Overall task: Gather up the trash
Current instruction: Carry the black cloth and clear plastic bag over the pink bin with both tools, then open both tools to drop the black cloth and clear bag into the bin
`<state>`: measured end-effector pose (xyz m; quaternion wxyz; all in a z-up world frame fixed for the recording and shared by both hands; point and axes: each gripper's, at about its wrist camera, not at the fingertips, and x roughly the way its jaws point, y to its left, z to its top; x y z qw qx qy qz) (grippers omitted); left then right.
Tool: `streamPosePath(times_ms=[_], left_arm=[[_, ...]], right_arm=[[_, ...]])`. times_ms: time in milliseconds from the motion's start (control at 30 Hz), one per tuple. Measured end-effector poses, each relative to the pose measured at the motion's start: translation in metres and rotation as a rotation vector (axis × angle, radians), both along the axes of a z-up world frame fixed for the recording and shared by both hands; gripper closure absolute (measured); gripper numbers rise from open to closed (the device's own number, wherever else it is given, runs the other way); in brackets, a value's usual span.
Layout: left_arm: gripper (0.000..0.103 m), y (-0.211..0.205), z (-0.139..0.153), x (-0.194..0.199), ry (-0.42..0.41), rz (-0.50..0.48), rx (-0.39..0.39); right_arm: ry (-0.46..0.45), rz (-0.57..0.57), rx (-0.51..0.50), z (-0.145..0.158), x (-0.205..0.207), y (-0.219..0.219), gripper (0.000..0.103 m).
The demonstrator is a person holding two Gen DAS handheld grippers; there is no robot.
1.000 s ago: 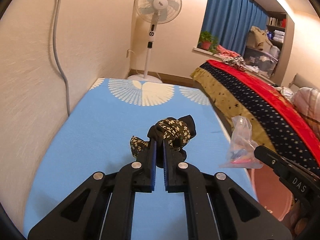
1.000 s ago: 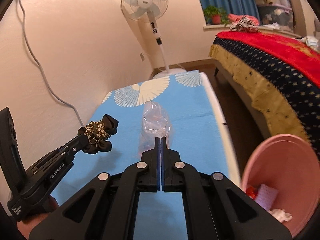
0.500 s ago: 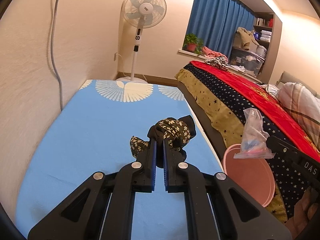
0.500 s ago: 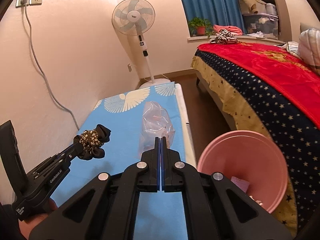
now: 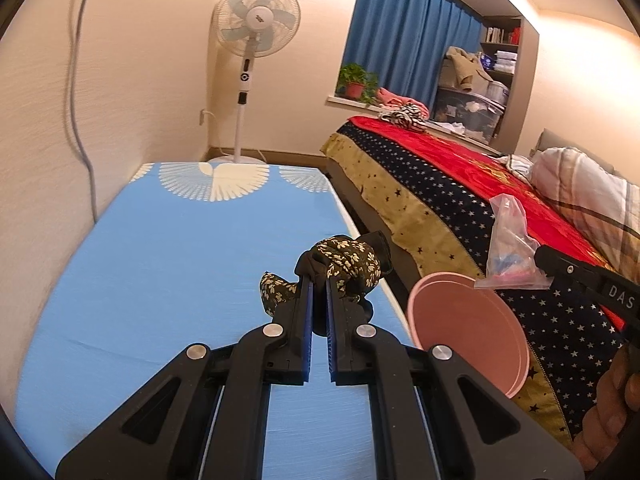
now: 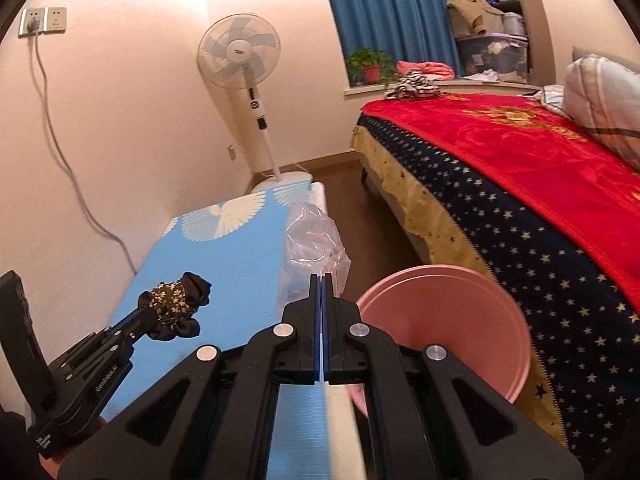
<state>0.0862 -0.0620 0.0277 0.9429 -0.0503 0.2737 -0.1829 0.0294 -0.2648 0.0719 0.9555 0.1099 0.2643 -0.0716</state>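
Note:
My left gripper point(image 5: 319, 280) is shut on a black floral scrunchie point(image 5: 346, 266) and holds it above the blue table's point(image 5: 168, 264) right edge; the scrunchie also shows in the right wrist view point(image 6: 174, 306). My right gripper point(image 6: 321, 278) is shut on a clear plastic bag point(image 6: 310, 248) with pink and blue bits inside, held just left of the pink bin point(image 6: 444, 320). In the left wrist view the bag point(image 5: 508, 248) hangs over the bin's point(image 5: 468, 328) far rim. The bin stands on the floor between table and bed.
A bed with a red and starred navy blanket point(image 6: 540, 184) runs along the right. A standing fan point(image 5: 256, 32) is beyond the table's far end. A wall with a grey cable point(image 5: 80, 92) lies left of the table.
Both grippers have moved right toward the bin, each still holding its item. The bag went from above the table to beside and over the bin's rim.

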Motion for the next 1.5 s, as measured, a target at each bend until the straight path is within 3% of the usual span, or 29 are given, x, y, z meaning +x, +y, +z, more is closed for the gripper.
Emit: streamPosePath(times_ms=[700, 1300, 1367, 1433, 1467, 1500], left_arm=[[0.097, -0.089, -0.017, 0.002, 0.000, -0.164, -0.005], [0.097, -0.151, -0.038, 0.001, 0.030, -0.285, 0.014], [0.096, -0.154, -0.038, 0.003, 0.037, -0.308, 0.007], [0.085, -0.156, -0.040, 0.004, 0.051, -0.318, 0.015], [0.069, -0.157, -0.042, 0.005, 0.063, -0.317, 0.024], [0.063, -0.156, -0.043, 0.005, 0.068, -0.314, 0.028]], right_arm=[[0.011, -0.213, -0.045, -0.014, -0.012, -0.080, 0.102], [0.085, -0.261, -0.049, -0.038, -0.009, -0.110, 0.102], [0.099, -0.263, -0.057, -0.040, -0.008, -0.110, 0.098], [0.117, -0.272, -0.065, -0.041, -0.006, -0.111, 0.094], [0.123, -0.280, -0.069, -0.042, -0.007, -0.112, 0.081], [0.124, -0.296, -0.073, -0.041, -0.009, -0.113, 0.063]])
